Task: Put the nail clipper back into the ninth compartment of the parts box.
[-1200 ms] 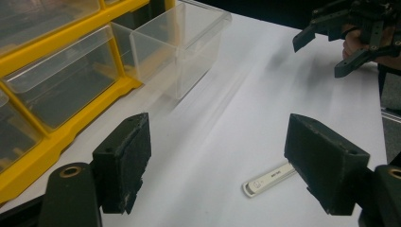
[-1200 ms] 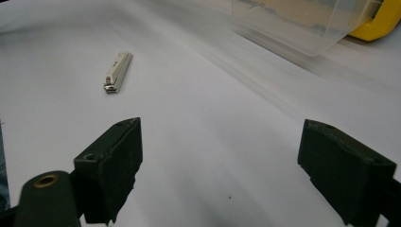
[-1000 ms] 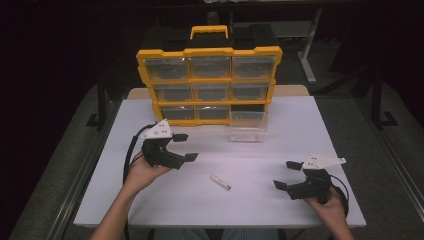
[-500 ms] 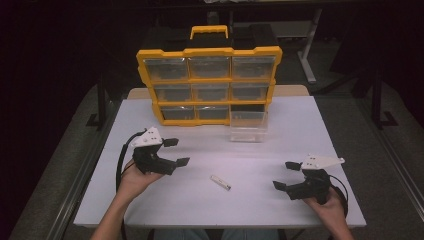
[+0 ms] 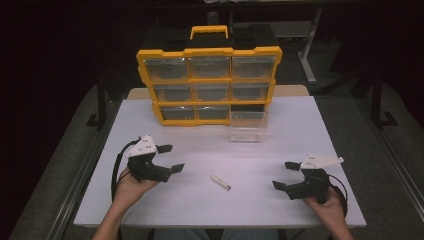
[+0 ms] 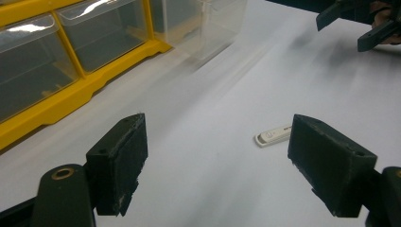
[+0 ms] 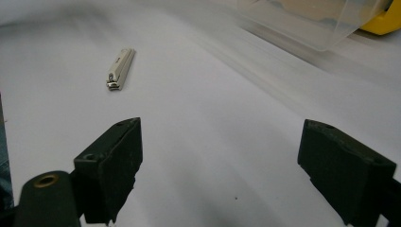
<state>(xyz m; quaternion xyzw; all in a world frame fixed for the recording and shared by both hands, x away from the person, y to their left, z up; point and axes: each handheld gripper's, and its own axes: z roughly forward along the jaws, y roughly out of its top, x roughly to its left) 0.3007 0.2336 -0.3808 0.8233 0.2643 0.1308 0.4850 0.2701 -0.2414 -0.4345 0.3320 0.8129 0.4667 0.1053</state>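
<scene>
Here each hand-held gripper, left [image 5: 167, 159] and right [image 5: 286, 175], rests spread and empty on the surface [image 5: 300, 130]. Between them lies a nail clipper [image 5: 220, 182], likely awaiting pickup for the clear drawer [image 5: 246, 126] beyond.

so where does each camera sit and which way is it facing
High view: above the person's side, facing forward-down on the white table; forearms, both grippers show.
Left gripper view: low on the left gripper, facing the yellow drawer organiser.
Right gripper view: on the right gripper, facing leftward.
All share the small white clipper.
</scene>
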